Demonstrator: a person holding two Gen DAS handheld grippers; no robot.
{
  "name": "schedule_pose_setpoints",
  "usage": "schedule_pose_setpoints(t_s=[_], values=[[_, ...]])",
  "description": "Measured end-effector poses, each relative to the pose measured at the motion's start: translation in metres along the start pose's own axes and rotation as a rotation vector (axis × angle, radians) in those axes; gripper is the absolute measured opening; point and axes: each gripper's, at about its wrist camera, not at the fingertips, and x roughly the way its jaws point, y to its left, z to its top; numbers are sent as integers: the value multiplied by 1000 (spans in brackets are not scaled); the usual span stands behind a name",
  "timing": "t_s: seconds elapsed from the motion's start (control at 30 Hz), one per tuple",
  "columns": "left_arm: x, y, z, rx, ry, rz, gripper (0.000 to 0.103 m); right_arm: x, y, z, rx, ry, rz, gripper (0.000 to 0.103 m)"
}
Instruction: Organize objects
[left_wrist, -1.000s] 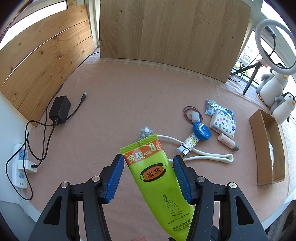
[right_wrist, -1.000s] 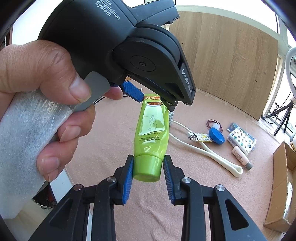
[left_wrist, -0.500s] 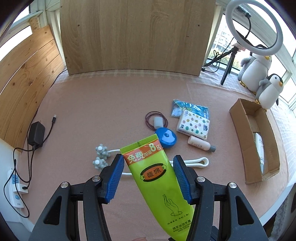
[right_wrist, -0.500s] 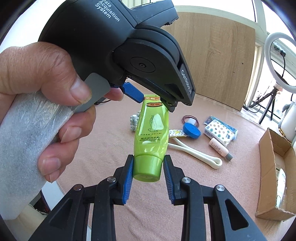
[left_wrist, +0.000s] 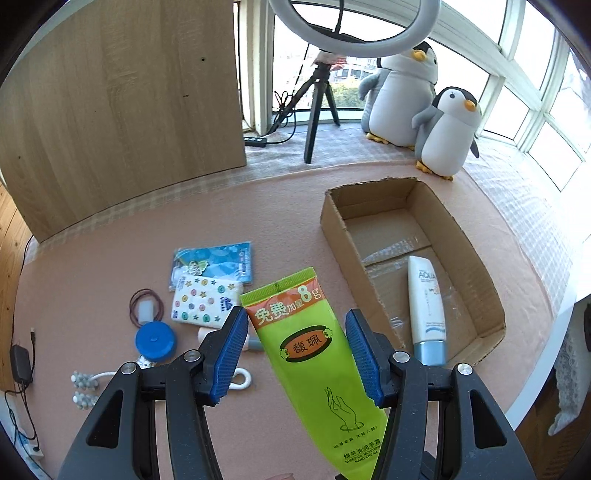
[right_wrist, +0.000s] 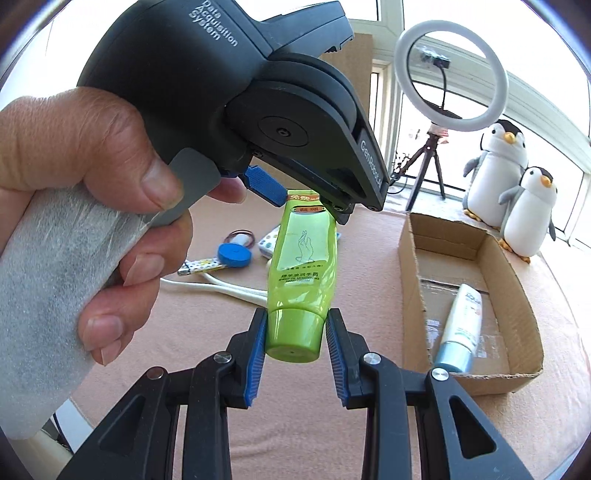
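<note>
Green tube held off the mat, between both tongs. Right tongs clamp the cap end, pads tight on the cap. Left tongs sit round the flat crimped end; in the left wrist view the right pad touches the tube edge and the left pad looks just clear, so can't tell if it's a real squeeze. Tube's long axis runs tong to tong, cap toward the right hand.

Cardboard box lies ahead and to the right of the tube in both views, open top, a white tube w/ blue cap already inside along the near wall. Right hand nearer the box, by my read. Next move prob. a carry over the rim.

Left view only: loose items on the mat, i.e. blue disc, dotted pack, blue packet. Right view only: person's hand on the left tongs' handle, trigger pressed.
</note>
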Motion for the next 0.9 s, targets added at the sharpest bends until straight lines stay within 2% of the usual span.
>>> schedule_pose_setpoints(t_s=[0.2,0.37,0.57,0.9], values=[[20,-69,16,87,-3,-64,59,-11,-49,-8,68,-8,-101,28],[30,-110,28,141,-10,-91,59,-17,-79,-14,111,-15,-163,28],[36,-139,47,186,-28,-102,59,-16,-106,-12,138,-36,-209,28],[58,-165,75,207,-37,-120,59,-6,-143,-6,149,-56,-246,28]])
